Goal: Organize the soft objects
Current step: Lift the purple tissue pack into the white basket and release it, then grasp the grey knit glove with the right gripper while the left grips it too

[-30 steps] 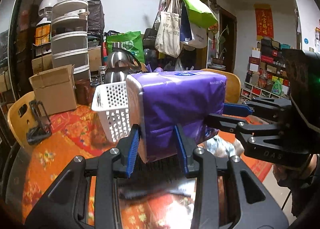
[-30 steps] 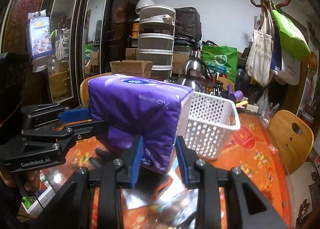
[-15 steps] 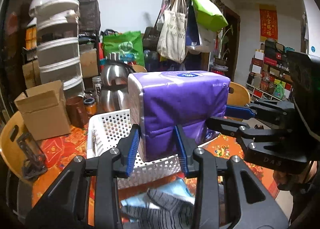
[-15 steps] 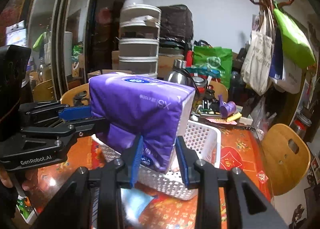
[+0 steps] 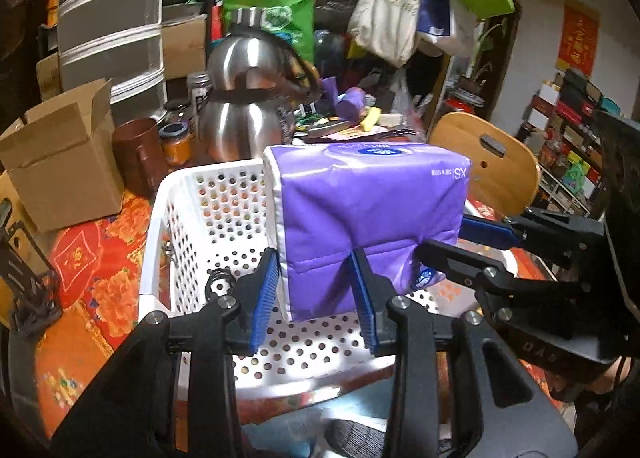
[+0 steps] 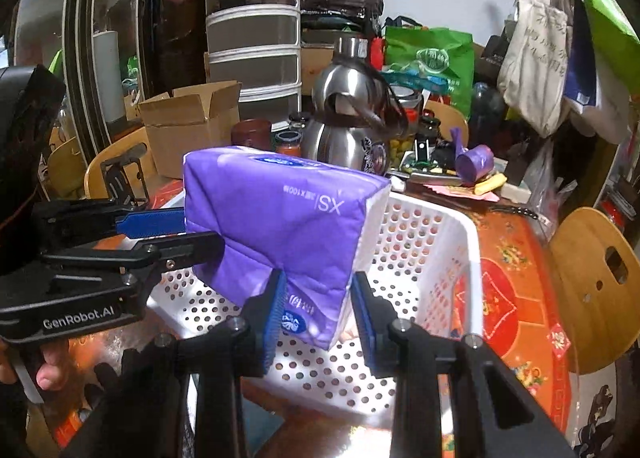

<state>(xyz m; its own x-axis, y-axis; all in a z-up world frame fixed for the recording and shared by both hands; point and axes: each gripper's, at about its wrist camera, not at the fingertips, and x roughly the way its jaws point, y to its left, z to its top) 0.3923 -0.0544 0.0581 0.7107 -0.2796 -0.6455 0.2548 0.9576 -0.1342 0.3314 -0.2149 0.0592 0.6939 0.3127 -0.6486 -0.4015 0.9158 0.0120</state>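
A purple tissue pack (image 5: 368,210) is held in the air by both grippers, just above the white perforated basket (image 5: 192,218). My left gripper (image 5: 316,294) is shut on its near left end. My right gripper (image 6: 320,310) is shut on its other end, and its black body shows at the right of the left wrist view (image 5: 520,258). The pack (image 6: 288,218) hangs over the open basket (image 6: 440,258). The basket holds a small dark ring-shaped thing (image 5: 218,282). A striped sock (image 5: 356,434) and light blue cloth lie under my left gripper.
A steel kettle (image 5: 244,110), a brown mug (image 5: 140,154), jars and an open cardboard box (image 5: 60,162) stand behind the basket on the red floral tablecloth (image 5: 104,258). Wooden chairs (image 6: 596,290) flank the table. Stacked drawers and hanging bags are behind.
Both grippers carried the tissue pack forward and down, from beside the basket to directly over its opening. The basket now fills the view beneath the pack.
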